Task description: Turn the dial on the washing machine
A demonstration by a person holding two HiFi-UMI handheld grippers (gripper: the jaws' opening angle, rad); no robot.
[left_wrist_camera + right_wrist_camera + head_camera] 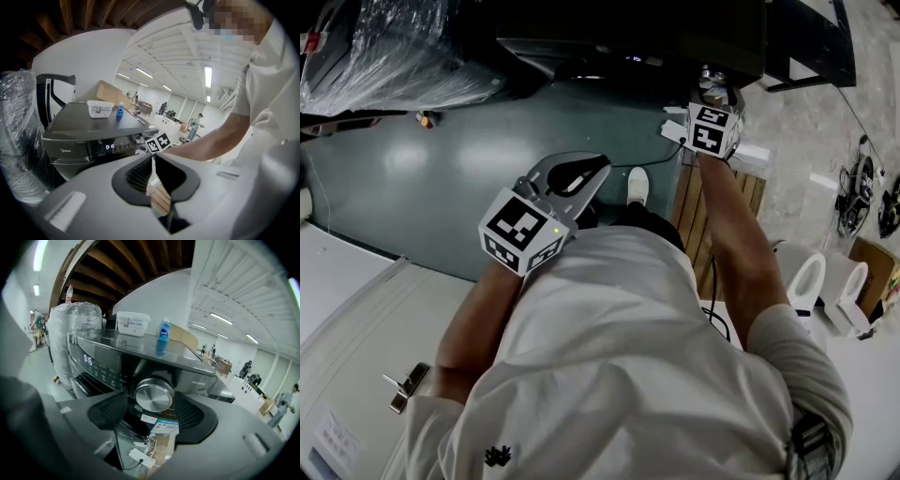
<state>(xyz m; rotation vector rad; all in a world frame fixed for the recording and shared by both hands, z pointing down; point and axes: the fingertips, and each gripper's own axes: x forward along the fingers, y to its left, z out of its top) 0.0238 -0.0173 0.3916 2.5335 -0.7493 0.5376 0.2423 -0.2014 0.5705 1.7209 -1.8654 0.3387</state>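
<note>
Your right claw (152, 404) is wide open. The shiny round dial (153, 395) sits right between its two jaws, in the middle of the right gripper view. The pads do not touch it yet, and there is a little gap on each side. The dial is on the front of the dark washing machine (101, 369), at the top right of the head view.

I think the job now is to grab the dial. Slide the claw in a bit so the pads reach the rim, keep the dial in the middle, then squeeze softly. Hold straight on, so it does not slip when you twist. Turn slowly.

Your left claw (153, 158) is closed with nothing in it. Keep it out of the way.
</note>
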